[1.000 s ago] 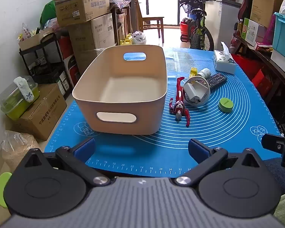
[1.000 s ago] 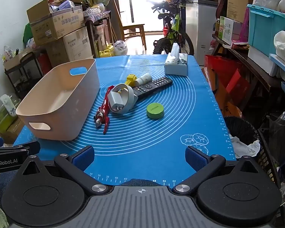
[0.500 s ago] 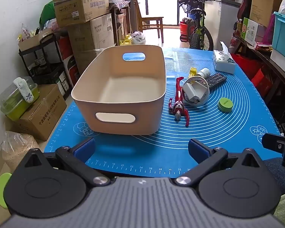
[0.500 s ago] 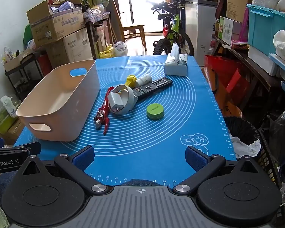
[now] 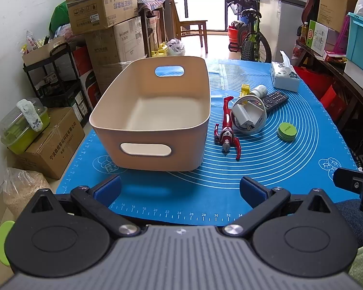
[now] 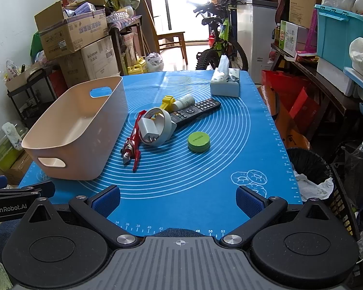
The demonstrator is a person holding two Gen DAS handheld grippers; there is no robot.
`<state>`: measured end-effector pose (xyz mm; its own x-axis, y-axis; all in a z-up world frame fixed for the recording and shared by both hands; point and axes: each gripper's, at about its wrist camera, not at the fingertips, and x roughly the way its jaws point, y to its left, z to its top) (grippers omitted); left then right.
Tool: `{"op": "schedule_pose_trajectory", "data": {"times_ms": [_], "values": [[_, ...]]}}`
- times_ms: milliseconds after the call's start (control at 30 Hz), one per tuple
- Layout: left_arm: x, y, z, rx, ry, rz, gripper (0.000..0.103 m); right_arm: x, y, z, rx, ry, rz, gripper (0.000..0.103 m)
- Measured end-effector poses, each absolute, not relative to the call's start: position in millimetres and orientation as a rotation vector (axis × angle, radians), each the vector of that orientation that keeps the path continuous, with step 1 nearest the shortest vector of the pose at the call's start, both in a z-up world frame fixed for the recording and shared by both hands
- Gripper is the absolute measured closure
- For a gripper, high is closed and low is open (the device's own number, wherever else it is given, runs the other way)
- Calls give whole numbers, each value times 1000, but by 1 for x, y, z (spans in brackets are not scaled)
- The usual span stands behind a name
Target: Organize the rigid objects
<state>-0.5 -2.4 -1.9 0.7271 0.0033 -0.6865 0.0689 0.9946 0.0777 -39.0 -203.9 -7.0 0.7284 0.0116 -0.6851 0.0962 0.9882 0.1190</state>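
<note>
An empty beige bin (image 5: 123,111) (image 6: 101,125) stands on the left of the blue mat (image 5: 278,169) (image 6: 205,169). To its right lie a red figure (image 5: 226,130) (image 6: 132,145), a white tape ring with a charger inside (image 5: 249,116) (image 6: 157,126), a black remote (image 5: 276,99) (image 6: 196,110), a green round tin (image 5: 287,131) (image 6: 198,141), a yellow toy (image 5: 245,89) (image 6: 168,101) and a small white bottle (image 5: 259,89) (image 6: 185,100). My left gripper (image 5: 180,188) is open and empty at the mat's near edge before the bin. My right gripper (image 6: 177,197) is open and empty at the near edge.
A tissue box (image 5: 284,77) (image 6: 225,83) sits at the mat's far right. Cardboard boxes (image 5: 101,7) and a shelf stand left of the table. A bicycle (image 6: 220,46) stands behind. A black bin (image 6: 307,166) and red bags are on the right.
Both views have shifted very slightly. The objects on the mat have not moved, and both grippers stay open.
</note>
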Motion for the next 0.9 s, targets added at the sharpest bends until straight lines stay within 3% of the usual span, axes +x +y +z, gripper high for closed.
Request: {"op": "schedule_pose_trajectory", "data": {"times_ms": [900], "values": [[1, -4, -3, 106, 753, -36, 1, -39, -204, -7, 152, 754, -47, 2]]}}
